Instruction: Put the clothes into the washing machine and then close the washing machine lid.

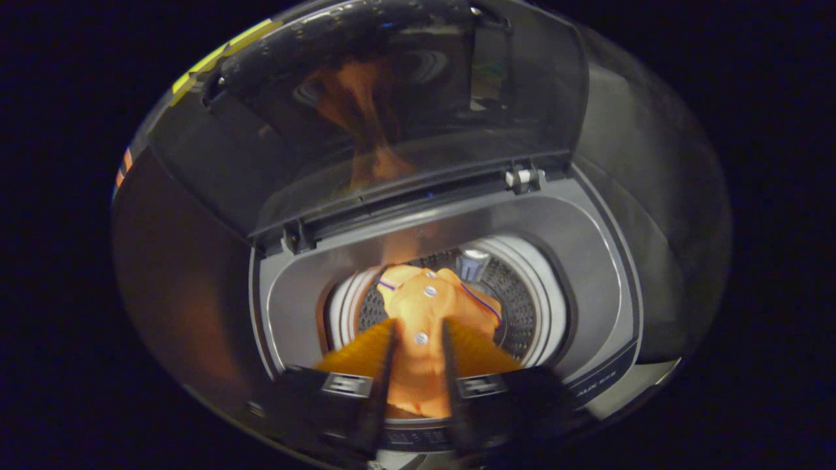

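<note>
An orange garment with white buttons hangs between the fingers of my gripper, which is shut on it. The cloth dangles over the mouth of the washing machine's perforated drum, and its far end reaches down into the opening. The machine's tinted lid stands raised behind the drum and mirrors the orange cloth. My fingers hover just above the front rim of the opening.
The grey top panel rings the drum, with the lid hinges at its back edge. A dark control strip runs along the front. Dark booth walls surround the machine on both sides.
</note>
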